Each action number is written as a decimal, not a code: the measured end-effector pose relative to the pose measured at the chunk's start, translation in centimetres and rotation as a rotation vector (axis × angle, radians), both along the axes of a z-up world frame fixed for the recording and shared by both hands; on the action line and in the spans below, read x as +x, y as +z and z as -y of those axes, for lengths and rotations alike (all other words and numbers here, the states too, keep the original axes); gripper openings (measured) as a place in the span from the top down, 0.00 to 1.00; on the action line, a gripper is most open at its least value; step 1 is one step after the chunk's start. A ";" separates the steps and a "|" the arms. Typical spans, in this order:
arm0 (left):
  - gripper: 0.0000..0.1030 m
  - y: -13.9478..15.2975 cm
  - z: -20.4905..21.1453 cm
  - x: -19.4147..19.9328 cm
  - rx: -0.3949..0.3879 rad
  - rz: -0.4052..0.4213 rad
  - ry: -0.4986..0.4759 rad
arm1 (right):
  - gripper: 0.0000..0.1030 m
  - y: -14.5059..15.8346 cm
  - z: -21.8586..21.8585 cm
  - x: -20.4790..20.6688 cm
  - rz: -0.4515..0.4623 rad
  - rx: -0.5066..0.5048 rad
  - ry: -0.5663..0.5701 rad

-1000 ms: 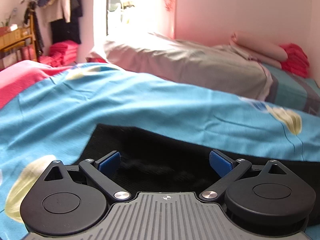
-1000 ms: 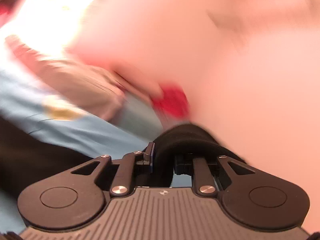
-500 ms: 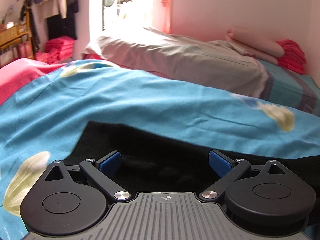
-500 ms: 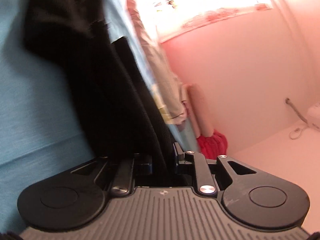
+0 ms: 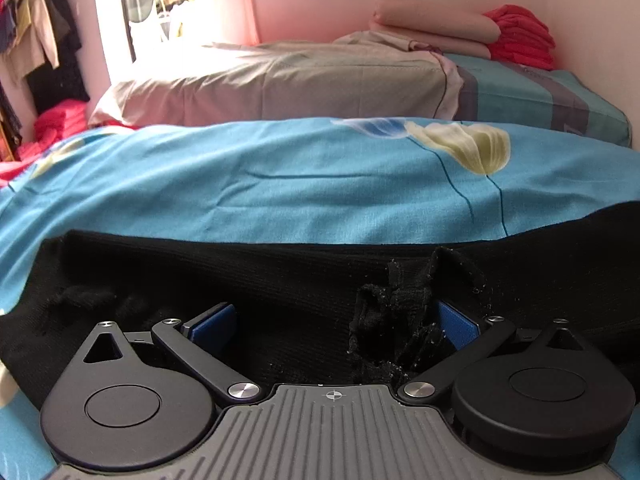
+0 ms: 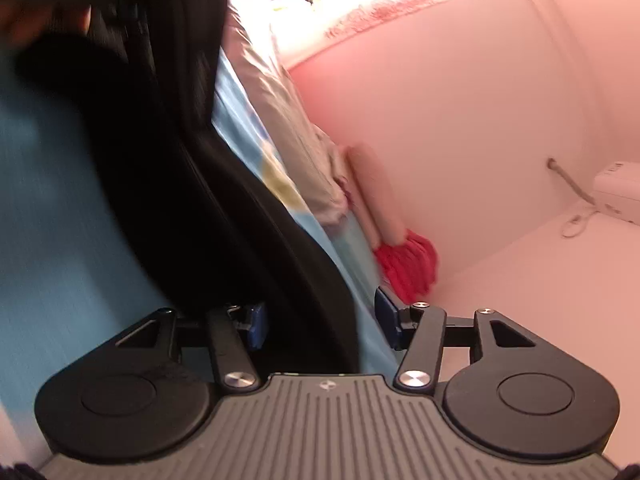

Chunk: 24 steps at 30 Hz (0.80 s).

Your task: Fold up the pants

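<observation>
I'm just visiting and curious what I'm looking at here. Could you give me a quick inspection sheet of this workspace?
Surface: bed with blue flowered sheet.
Job's things: black pants spread on the sheet.
Clutter: grey bedding, rolled pink blanket, red folded cloth.
Grippers: left gripper open over the pants; right gripper open, pants between its fingers.
Cables: white cord near a white box.
Surroundings: pink walls, hanging clothes.

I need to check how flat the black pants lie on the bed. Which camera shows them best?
The left wrist view: the black knit pants stretch sharply across the blue floral bedsheet, one bunched lump visible. The right wrist view shows them tilted, blurred and featureless.
</observation>
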<state>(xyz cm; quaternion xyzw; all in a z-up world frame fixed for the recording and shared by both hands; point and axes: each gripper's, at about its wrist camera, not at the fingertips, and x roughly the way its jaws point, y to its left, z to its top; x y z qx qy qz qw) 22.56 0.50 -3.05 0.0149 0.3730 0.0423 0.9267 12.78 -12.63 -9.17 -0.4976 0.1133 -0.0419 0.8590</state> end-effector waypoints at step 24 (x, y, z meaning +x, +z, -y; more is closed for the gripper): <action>0.00 -0.1 -0.9 0.1 -0.036 0.013 -0.017 | 0.30 2.8 2.0 -0.5 -0.134 0.051 -0.053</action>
